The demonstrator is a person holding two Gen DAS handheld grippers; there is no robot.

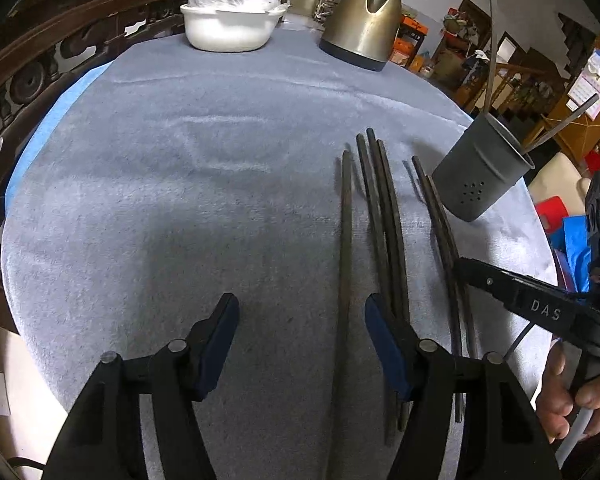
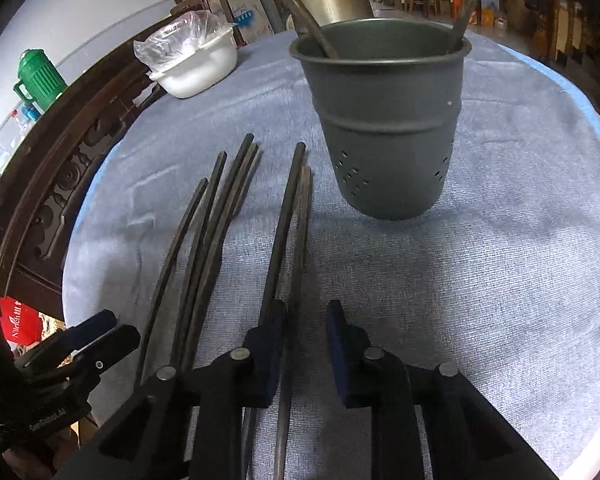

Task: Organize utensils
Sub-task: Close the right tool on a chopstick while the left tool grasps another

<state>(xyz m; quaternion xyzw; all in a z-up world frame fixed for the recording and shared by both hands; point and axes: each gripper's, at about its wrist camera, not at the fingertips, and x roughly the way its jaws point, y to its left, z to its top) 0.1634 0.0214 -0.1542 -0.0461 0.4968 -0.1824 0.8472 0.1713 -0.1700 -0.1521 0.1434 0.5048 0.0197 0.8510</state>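
Dark brown chopsticks [image 2: 204, 240] lie on a grey-blue ribbed towel [image 2: 500, 260] beside a dark grey utensil holder [image 2: 388, 120] dotted with drain holes; beyond, a white bowl [image 1: 228, 26], a brass-toned kettle [image 1: 360, 20] and a green jug [image 2: 40, 76].

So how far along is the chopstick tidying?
Early on. Done: two chopsticks stand in the grey metal perforated holder. In hand: the right gripper fingers straddle one of the rightmost pair of dark chopsticks, not visibly clamped; the left gripper is open over another. Left: six dark chopsticks lie on the blue-grey cloth.
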